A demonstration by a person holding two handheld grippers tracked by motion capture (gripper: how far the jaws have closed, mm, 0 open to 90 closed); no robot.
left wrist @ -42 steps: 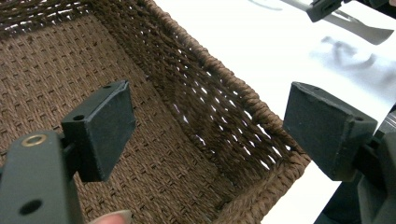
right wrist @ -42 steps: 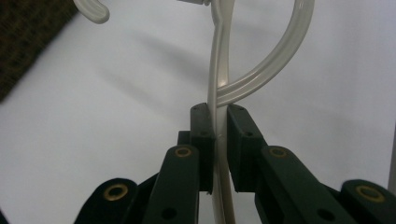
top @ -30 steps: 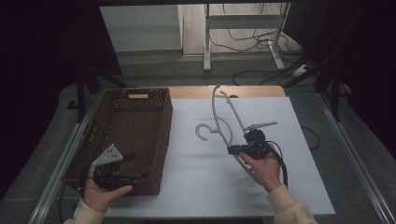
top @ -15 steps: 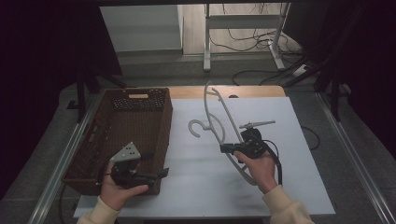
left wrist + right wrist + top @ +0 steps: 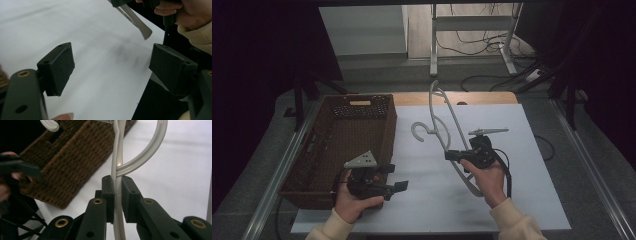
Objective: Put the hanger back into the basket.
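A white plastic hanger stands tilted above the white table sheet, hook pointing left. My right gripper is shut on its lower arm; in the right gripper view the jaws pinch the thin bar just below the curved part. My left gripper is open and holds nothing, by the front right corner of the brown wicker basket. In the left gripper view its jaws stand wide apart over the sheet, with the hanger's end beyond them.
The basket lies along the table's left side. The wooden table edge shows behind the sheet, with metal rails on both sides. The hand holding the right gripper is close to my left gripper's jaws.
My left gripper has swung right, from the basket's front edge out over the white sheet. The right gripper has drifted left with the hanger, which now stands steeper.
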